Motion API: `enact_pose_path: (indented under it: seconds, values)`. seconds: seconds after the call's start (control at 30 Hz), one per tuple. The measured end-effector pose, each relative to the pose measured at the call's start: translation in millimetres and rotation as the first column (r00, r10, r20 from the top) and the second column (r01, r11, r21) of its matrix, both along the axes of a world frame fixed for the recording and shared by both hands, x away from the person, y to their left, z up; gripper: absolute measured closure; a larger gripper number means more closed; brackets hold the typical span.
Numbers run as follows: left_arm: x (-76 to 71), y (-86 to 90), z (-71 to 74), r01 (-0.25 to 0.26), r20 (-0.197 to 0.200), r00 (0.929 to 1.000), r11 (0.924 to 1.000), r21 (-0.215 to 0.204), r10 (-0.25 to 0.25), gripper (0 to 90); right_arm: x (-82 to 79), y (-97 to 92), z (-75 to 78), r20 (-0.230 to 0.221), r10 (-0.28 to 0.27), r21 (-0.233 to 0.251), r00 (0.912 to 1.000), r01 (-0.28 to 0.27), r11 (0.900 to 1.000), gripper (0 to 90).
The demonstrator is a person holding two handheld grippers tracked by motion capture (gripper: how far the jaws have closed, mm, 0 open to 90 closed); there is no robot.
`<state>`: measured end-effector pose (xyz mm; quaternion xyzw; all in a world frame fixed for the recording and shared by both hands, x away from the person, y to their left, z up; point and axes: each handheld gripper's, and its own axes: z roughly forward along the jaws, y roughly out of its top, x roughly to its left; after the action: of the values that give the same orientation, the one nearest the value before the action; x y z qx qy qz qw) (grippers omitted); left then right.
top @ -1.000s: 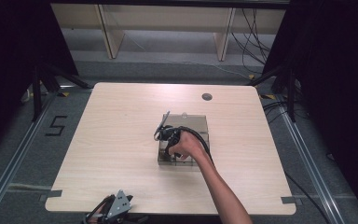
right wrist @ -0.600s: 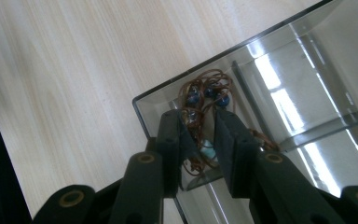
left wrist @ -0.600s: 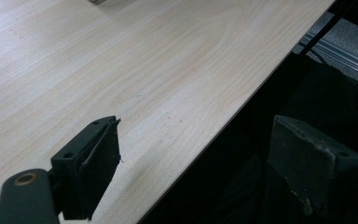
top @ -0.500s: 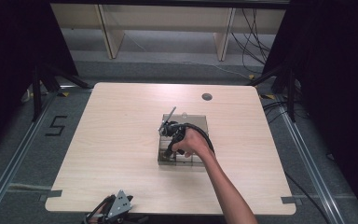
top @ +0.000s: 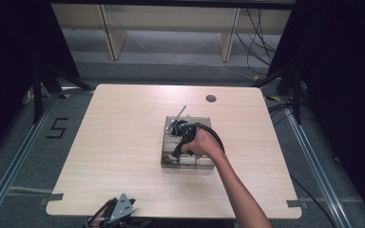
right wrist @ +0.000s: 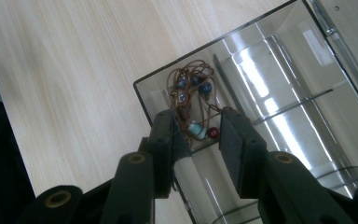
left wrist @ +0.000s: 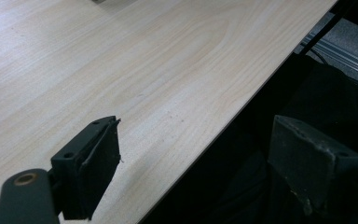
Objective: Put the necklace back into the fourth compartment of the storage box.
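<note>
Left hand-held gripper [left wrist: 200, 172]: parked at the bench [top: 123, 142] edge near 7 o'clock, jaws wide, holding nothing. On the floor at 9 o'clock, a taped "5" [top: 57, 128], the only writing legible. Right hand-held gripper [right wrist: 198, 133]: poised over the corner compartment of the clear divided box [right wrist: 279, 93] at bench centre, jaws partly apart astride a beaded cord bracelet [right wrist: 193, 93], not yet pinching. Best lowered straight, closed on the cord bundle rather than one bead, clear of the divider wall.
</note>
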<state>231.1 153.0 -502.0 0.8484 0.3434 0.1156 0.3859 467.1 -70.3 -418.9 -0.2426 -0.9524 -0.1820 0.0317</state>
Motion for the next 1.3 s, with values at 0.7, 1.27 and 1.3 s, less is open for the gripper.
enact_pose_path:
  seconds: [0.7,1.27,1.3]
  values:
    - [2.3,2.4,1.0,0.019,0.022,0.9996,0.9991,0.039,-0.020,15.9,-9.0,-32.5,14.8,0.035,-0.045,0.016,0.9984,0.045,0.9989,57.9]
    - [1.5,1.2,-0.2,-0.002,0.004,1.0000,0.9996,0.027,0.002,15.9,-22.5,-55.8,18.5,0.049,-0.069,0.061,0.9964,0.066,0.9960,53.7]
    - [1.5,1.2,-0.3,-0.002,0.005,1.0000,0.9996,0.027,0.002,15.9,-23.1,-57.3,18.5,0.062,-0.062,0.072,0.9962,0.058,0.9958,52.6]
